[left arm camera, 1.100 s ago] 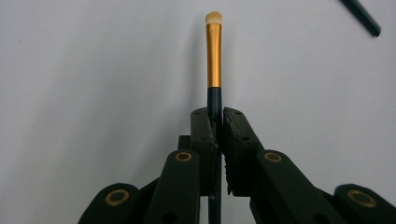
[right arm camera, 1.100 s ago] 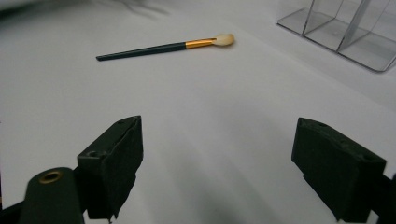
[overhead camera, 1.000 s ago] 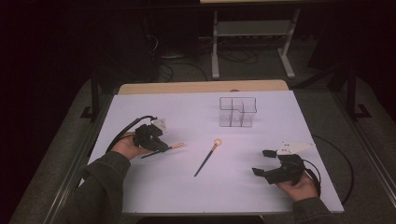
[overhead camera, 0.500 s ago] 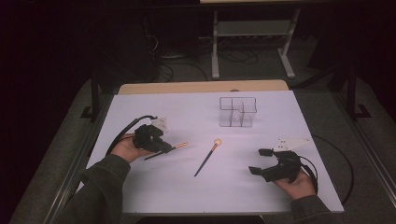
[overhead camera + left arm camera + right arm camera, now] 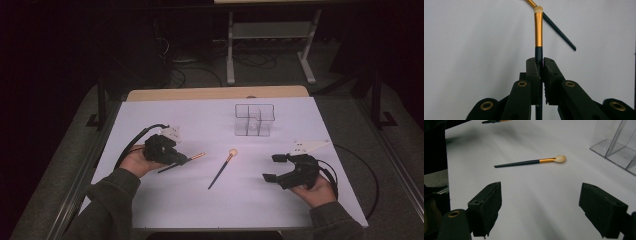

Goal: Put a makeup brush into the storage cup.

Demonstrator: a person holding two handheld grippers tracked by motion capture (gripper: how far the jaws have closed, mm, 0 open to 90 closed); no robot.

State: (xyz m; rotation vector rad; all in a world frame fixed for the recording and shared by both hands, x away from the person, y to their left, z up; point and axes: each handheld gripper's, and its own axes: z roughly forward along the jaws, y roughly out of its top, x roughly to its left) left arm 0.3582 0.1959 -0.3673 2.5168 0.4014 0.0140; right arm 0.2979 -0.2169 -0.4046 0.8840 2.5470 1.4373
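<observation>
Right claw (image 5: 274, 168) shifted slightly leftward — spread, empty | left claw (image 5: 540, 65) pinching slim gold-ferruled brush (image 5: 538, 30) | second brush (image 5: 220, 171) flat on white worktop (image 5: 200, 200)

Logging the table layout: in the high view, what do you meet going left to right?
left gripper clamped on a small brush → loose brush → clear organizer → open right gripper
</observation>
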